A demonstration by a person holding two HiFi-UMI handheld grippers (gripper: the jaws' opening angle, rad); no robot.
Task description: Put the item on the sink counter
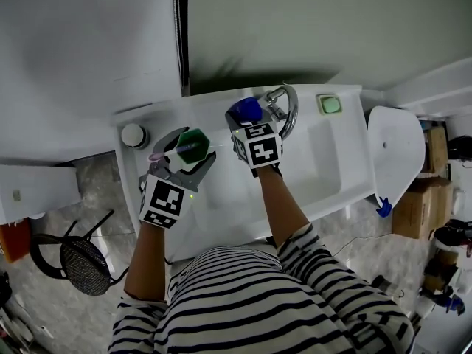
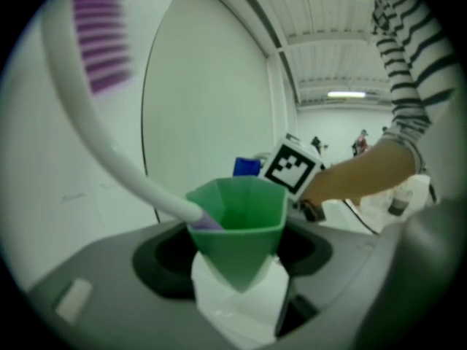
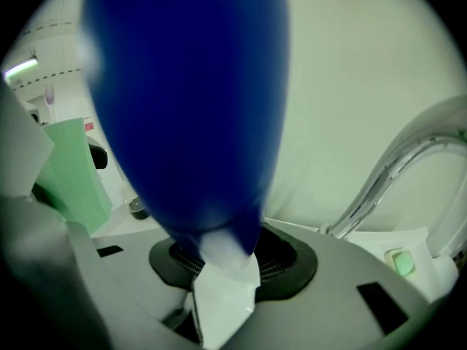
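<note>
Two grippers are held over a white sink (image 1: 221,223) that is set against a pale wall. The L gripper (image 1: 186,155) is seen w/ its jaws spread wide and closed on a green cup (image 2: 237,221). The cup's tapered lower part is pinched btwn the white pads, and its mouth is turned up. A toothbrush (image 2: 95,115) w/ a white handle and purple bristles is stood in the cup, bristle end up, and is leaned out over the rim. In the head view the cup is found over the sink's left part, near the back edge. Whether it touches the surface can't be told.

The R gripper (image 1: 247,118) is seen w/ its jaws approx half apart and clamped on a blue item (image 3: 182,100), which is rounded and smooth-sided. Its lower end is gripped btwn the pads and the rest is stood up past them. What sort of item it is can't be made out. It is held just left of the chrome faucet (image 1: 287,108), at the back of the basin. Contact w/ the counter can't be judged.

A green soap dish (image 1: 330,104) is placed on the back ledge, right of the faucet. A small round container (image 1: 133,135) is stood at the counter's left corner, apart from the cup. Striped sleeves (image 1: 295,271) are worn above bare forearms. A black stool (image 1: 81,260) is seen on the floor at lower left.
</note>
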